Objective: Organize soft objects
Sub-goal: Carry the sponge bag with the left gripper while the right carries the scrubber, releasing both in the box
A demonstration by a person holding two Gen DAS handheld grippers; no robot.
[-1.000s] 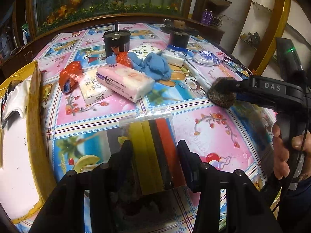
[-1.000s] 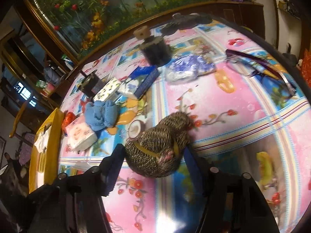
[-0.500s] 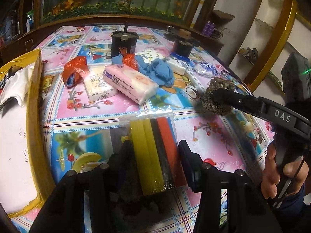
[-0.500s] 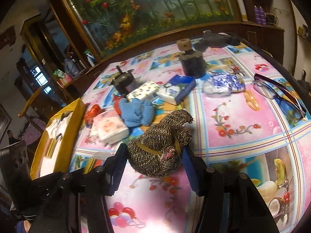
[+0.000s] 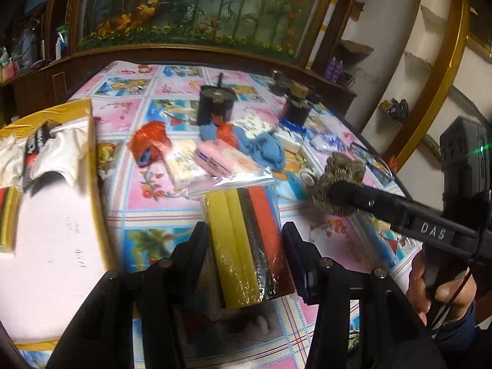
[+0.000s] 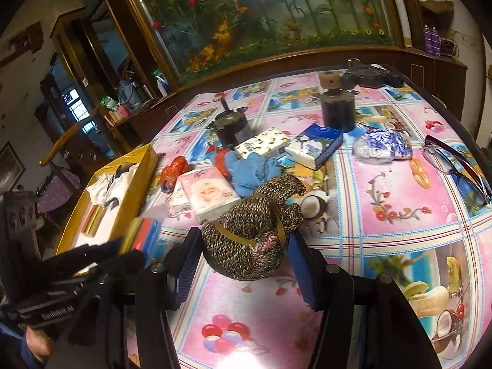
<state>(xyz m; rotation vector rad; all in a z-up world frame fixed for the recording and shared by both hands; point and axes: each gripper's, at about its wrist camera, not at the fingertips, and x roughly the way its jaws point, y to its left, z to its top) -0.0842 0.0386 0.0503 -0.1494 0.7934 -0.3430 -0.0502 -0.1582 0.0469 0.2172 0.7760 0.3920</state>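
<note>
A tray is set along the table's left edge, with cloth laid in it. Tissue packs and gloves are clustered at the table's middle, two motors behind them. Glasses are placed by the right edge.

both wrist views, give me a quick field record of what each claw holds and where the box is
left claw: shut on clear-wrapped pack of yellow, black and red sponges
right claw: shut on brown speckled knitted bundle with a yellow band
yellow-edged open box: on the table's left, white cloth inside
floral plastic tablecloth: tissue packs, blue knitted gloves, glasses
</note>
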